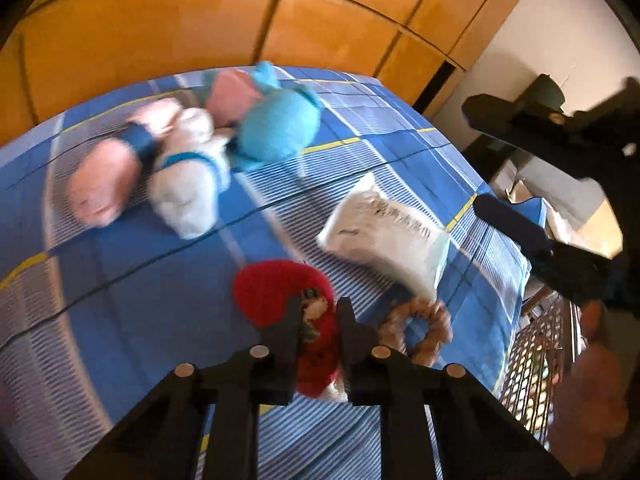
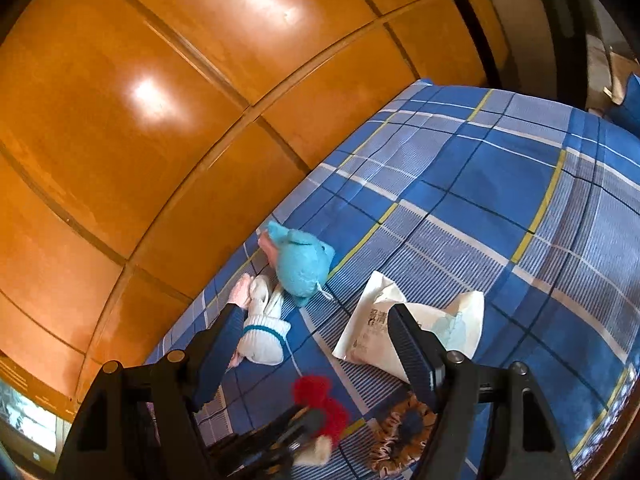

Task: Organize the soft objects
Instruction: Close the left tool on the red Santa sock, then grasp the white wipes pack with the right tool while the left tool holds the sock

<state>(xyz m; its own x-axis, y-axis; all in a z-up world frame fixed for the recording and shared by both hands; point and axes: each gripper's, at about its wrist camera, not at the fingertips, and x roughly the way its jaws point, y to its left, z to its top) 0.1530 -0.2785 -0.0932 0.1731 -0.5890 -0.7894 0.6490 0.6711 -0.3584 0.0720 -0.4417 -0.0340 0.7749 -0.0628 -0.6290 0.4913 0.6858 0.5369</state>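
The left gripper (image 1: 318, 314) had its jaws drawn close on a red toy (image 1: 280, 288), a small plush with a white end, and seemed to be pinching it, though the picture there was blurred. The right gripper (image 2: 312, 328) hung above the bed with its jaws wide apart and nothing between them.

The red toy sat at the near edge of the blue checked bedspread (image 1: 120, 300). Just to its right lay a brown scrunchie (image 1: 416, 330), and beyond that a white packet (image 1: 384, 236). At the far side, against the wooden wardrobe (image 1: 160, 20), three soft things lay bunched and touching: a pink toy (image 1: 104, 184), a white toy (image 1: 188, 192) and a turquoise toy (image 1: 276, 128).

By my reading, the step in hand was picking up the red toy. The next move would call for a firm enough pinch on the limp plush, then carrying it to the far bunch.

The left wrist view alone showed the pink toy whole and a mesh basket (image 1: 536, 360) off the right side of the bed. The right wrist view showed the left gripper from outside, low at the red toy, and the long empty reach of bedspread to the right.
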